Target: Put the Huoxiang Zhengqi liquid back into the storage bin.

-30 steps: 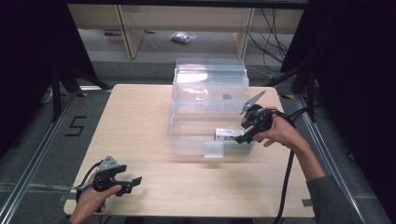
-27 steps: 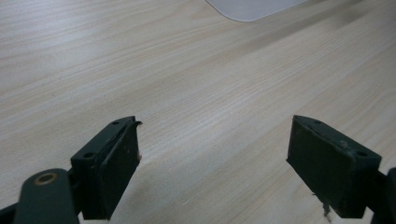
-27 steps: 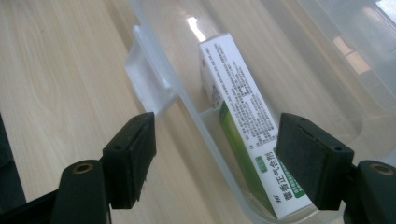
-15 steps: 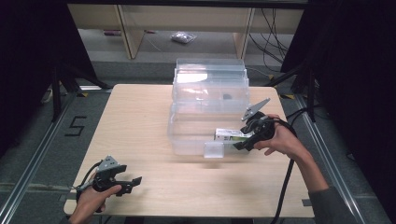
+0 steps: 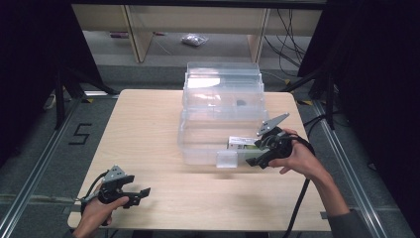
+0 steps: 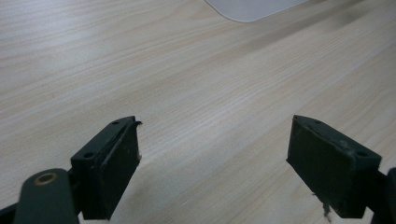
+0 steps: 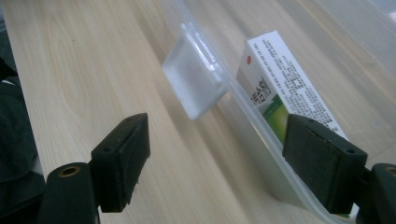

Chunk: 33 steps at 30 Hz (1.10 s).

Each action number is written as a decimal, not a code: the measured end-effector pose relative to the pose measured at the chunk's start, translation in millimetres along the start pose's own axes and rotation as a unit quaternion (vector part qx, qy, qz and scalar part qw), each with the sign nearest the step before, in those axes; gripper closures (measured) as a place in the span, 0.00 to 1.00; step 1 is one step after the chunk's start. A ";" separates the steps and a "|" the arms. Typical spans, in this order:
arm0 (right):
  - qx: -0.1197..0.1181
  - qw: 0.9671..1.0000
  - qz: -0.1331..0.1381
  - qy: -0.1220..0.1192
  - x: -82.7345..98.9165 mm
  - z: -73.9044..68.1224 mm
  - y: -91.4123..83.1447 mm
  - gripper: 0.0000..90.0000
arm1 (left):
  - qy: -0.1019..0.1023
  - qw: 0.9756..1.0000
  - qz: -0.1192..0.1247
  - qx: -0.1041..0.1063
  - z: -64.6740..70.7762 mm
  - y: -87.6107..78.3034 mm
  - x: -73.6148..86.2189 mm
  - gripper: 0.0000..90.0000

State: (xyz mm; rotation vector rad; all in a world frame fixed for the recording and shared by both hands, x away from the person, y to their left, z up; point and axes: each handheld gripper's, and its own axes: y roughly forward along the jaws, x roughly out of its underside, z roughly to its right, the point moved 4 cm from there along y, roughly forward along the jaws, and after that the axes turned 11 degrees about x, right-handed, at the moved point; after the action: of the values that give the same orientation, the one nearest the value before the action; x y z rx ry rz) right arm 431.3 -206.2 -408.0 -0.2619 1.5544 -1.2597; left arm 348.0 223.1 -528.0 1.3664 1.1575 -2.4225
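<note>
the right gripper (image 5: pixel 253 159) has just spread its jaws, empty, and eased back from the white-and-green printed carton (image 7: pixel 280 93) lying in the clear plastic bin (image 5: pixel 208 148) on the tabletop (image 5: pixel 143 124); placement looks done. left gripper (image 5: pixel 141 193) open, idle.

Even overhead light brightens the pale wooden counter (image 5: pixel 148 129) in the high view, while both side edges of the frame fall into near black. A white glare patch sits on the clear plastic storage box (image 5: pixel 223 91) at upper centre. Both gripper views are soft, with the near black tongs slightly blurred and faint shadows beneath them.
</note>
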 end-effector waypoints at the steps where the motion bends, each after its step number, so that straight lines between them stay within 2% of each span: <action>1: -0.005 1.000 -0.011 0.014 1.5 -4.2 -1.7 0.27 | 0.000 1.000 0.000 0.000 0.0 -0.1 0.0 0.18; 6: -0.002 1.000 0.001 0.004 5.2 -15.0 1.1 0.26 | 0.002 1.000 0.004 -0.003 0.1 -0.4 -0.2 0.18; 7: -0.002 1.000 -0.003 0.002 6.0 -16.3 0.2 0.26 | 0.003 1.000 0.001 -0.002 -0.2 -0.8 -0.1 0.18; 8: -0.005 1.000 -0.004 0.010 7.0 -18.9 0.6 0.26 | 0.003 1.000 0.001 -0.002 -0.2 -0.9 -0.1 0.18; 10: -0.002 1.000 0.008 -0.011 7.9 -19.3 2.0 0.26 | 0.000 1.000 0.004 -0.002 0.2 -0.3 -0.2 0.18; 11: -0.001 1.000 0.008 0.005 9.3 -23.0 2.5 0.26 | 0.000 1.000 0.004 -0.002 0.3 -0.2 -0.2 0.18; 12: -0.006 1.000 0.001 0.005 10.3 -23.7 1.3 0.25 | 0.000 1.000 -0.001 0.001 0.1 -0.5 -0.1 0.18; 13: -0.012 1.000 0.014 -0.012 10.4 -23.5 3.8 0.25 | 0.000 1.000 0.000 0.000 0.1 -0.5 -0.1 0.18; 14: -0.008 1.000 0.018 -0.012 11.6 -24.5 4.4 0.26 | 0.000 1.000 -0.001 -0.001 0.0 -0.7 -0.2 0.18; 15: -0.006 1.000 0.007 0.001 13.6 -26.9 3.4 0.25 | 0.000 1.000 0.001 -0.002 0.1 -0.5 -0.2 0.18; 16: -0.001 1.000 0.011 -0.010 14.1 -26.9 4.6 0.25 | 0.000 1.000 0.004 -0.002 0.1 -0.3 -0.2 0.18; 19: -0.001 1.000 0.014 0.002 18.3 -33.0 7.5 0.25 | 0.000 1.000 0.003 -0.002 0.2 -0.4 -0.2 0.18; 21: -0.005 1.000 0.019 -0.008 20.1 -34.7 8.5 0.25 | 0.003 1.000 0.001 -0.003 -0.1 -0.8 -0.1 0.18; 22: 0.006 1.000 0.027 -0.003 20.8 -35.2 9.9 0.25 | 0.001 1.000 0.003 -0.002 0.2 -0.4 -0.1 0.18; 23: -0.004 1.000 0.025 0.002 21.7 -37.1 8.8 0.25 | 0.000 1.000 0.001 0.000 0.0 -0.4 -0.1 0.18; 24: 0.000 1.000 0.027 0.009 22.8 -39.2 9.9 0.25 | 0.000 1.000 -0.001 0.000 0.0 -0.6 -0.1 0.18; 25: -0.002 0.999 0.036 0.005 22.5 -40.6 11.0 0.25 | 0.000 1.000 -0.001 -0.001 0.0 -0.7 -0.1 0.18; 26: 0.001 0.999 0.036 0.002 23.2 -41.3 11.7 0.25 | 0.000 1.000 0.005 -0.002 0.3 -0.1 -0.1 0.18; 28: 0.002 0.999 0.033 0.002 24.1 -44.4 13.2 0.25 | 0.005 1.000 -0.002 -0.002 -0.2 -1.0 0.1 0.18; 30: -0.009 0.999 0.033 -0.007 24.8 -47.4 14.5 0.25 | 0.003 1.000 0.002 -0.002 0.0 -0.6 -0.1 0.18; 31: 0.000 0.999 0.038 -0.008 25.2 -47.5 15.6 0.25 | 0.001 1.000 0.003 -0.002 0.2 -0.3 -0.1 0.18; 32: -0.007 0.999 0.036 -0.003 26.6 -49.6 16.5 0.25 | 0.001 1.000 0.003 -0.002 0.2 -0.3 0.0 0.18; 33: -0.001 1.000 0.025 0.004 28.1 -50.6 16.1 0.25 | 0.001 1.000 0.000 0.000 0.1 -0.5 0.1 0.18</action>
State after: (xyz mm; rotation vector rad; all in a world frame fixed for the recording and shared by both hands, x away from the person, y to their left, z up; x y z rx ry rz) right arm 385.6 -190.4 -443.5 -0.2173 1.5596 -1.2215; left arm 347.7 223.4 -527.8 1.3704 1.1578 -2.4217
